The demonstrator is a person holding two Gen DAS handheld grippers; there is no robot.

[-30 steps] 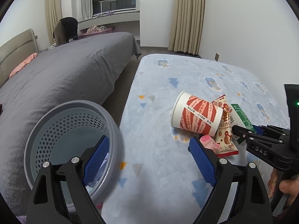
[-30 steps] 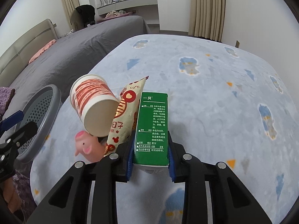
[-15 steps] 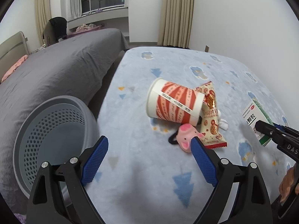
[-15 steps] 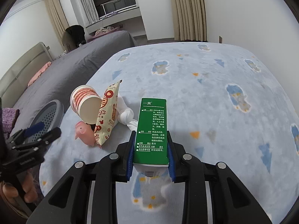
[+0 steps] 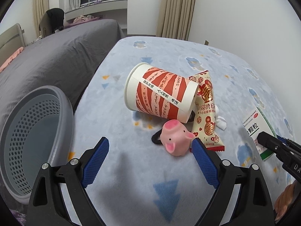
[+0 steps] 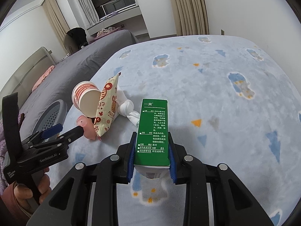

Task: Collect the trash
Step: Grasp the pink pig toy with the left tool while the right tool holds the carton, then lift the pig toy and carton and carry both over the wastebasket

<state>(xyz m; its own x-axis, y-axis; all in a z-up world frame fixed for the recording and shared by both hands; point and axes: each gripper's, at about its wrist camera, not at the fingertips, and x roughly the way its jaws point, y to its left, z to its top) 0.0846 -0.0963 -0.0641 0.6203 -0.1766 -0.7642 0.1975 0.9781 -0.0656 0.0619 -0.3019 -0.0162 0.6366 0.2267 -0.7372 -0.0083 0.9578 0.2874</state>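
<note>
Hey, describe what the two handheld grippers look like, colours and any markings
Both grippers, left gripper and right gripper, are matte black plastic frames with silver screw heads and two jaws lined with ridged blue pads. The left one's handle carries white "GenRobot.AI" lettering and a black strap above it.

Pink pig toy (image 5: 175, 140) – beside toppled paper cup (image 5: 160, 97)

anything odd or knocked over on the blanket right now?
The paper cup lies tipped on its side, propped against the snack packet. A pink pig toy and white socks sit in the same pile, and they hardly look like trash.
</note>
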